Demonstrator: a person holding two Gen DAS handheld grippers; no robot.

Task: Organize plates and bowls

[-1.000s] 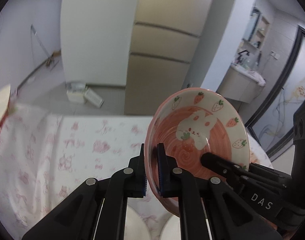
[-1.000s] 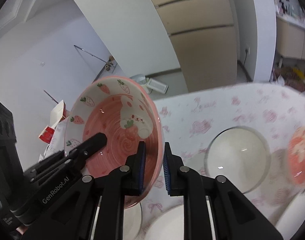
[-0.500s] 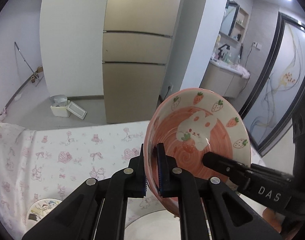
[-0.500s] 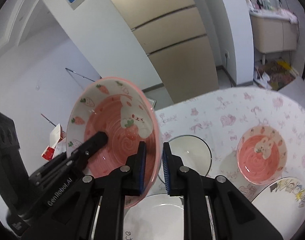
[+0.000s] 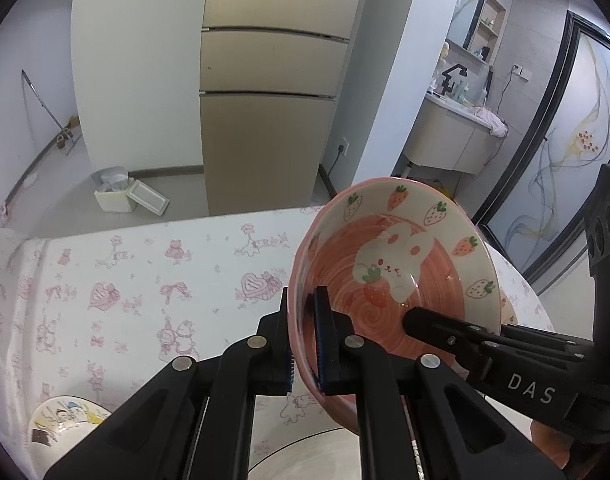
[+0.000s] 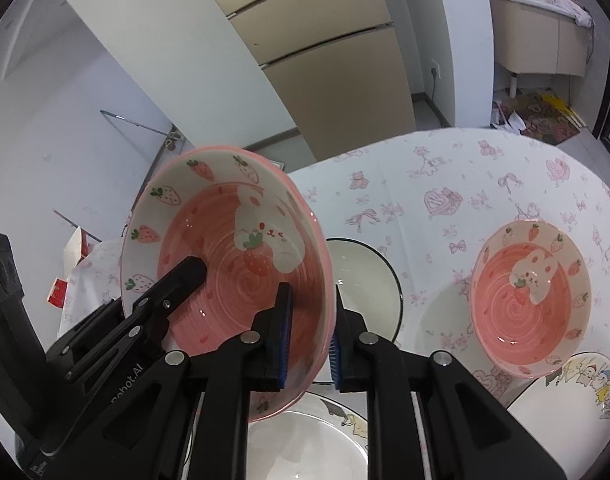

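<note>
With the left gripper (image 5: 303,340) and right gripper (image 6: 309,338) each clamped nearly closed on opposite rims of the pink strawberry-and-rabbit ceramic bowl (image 6: 225,276), held tilted above the cloth-covered surface (image 6: 465,184), I would level it first (both grips are thin) before nesting it into the matching pink bowl (image 6: 531,300).

Below the right hand-held gripper (image 6: 308,338), a plate (image 6: 305,440) is largely hidden; right of it, a cartoon plate (image 6: 577,392) is cut off.

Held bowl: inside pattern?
Pink swirl, white bunny, strawberries round the cream rim on the held bowl; clearest in right wrist view.
</note>
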